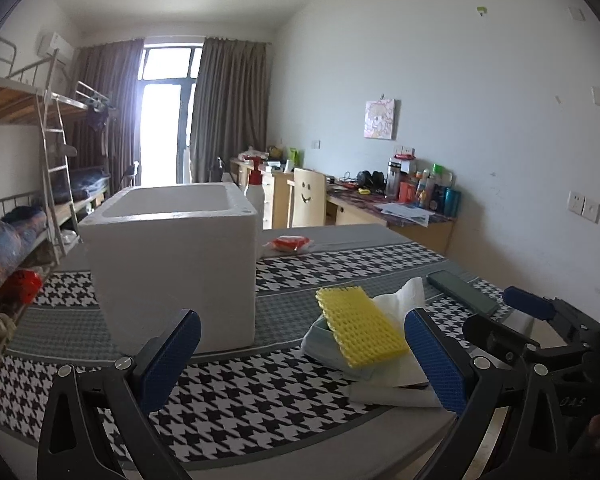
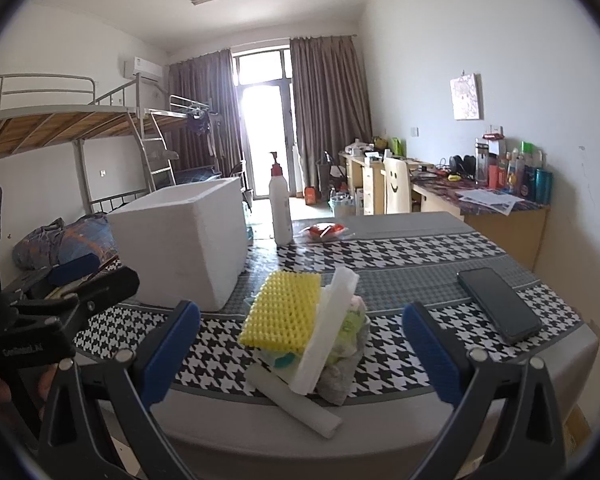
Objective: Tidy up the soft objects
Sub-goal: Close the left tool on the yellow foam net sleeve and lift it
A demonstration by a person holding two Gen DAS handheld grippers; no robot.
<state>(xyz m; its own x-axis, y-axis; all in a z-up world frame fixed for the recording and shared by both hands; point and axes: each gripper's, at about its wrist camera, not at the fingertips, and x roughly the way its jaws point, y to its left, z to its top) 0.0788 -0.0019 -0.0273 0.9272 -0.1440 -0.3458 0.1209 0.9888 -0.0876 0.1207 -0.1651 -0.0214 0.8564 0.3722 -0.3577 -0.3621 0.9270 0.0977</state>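
Observation:
A pile of soft things lies near the table's front edge: a yellow bumpy foam sponge on top, white foam sheets and white tissue beneath, a pale blue piece, and a green-grey cloth bundle. A white foam box stands open-topped to the left of the pile. My left gripper is open, hovering at the table edge left of the pile. My right gripper is open, with the pile between its blue pads. Neither holds anything.
A dark phone lies right of the pile. A white pump bottle and a red packet sit at the table's far side. The houndstooth cloth covers the table. Bunk beds stand left, cluttered desks right.

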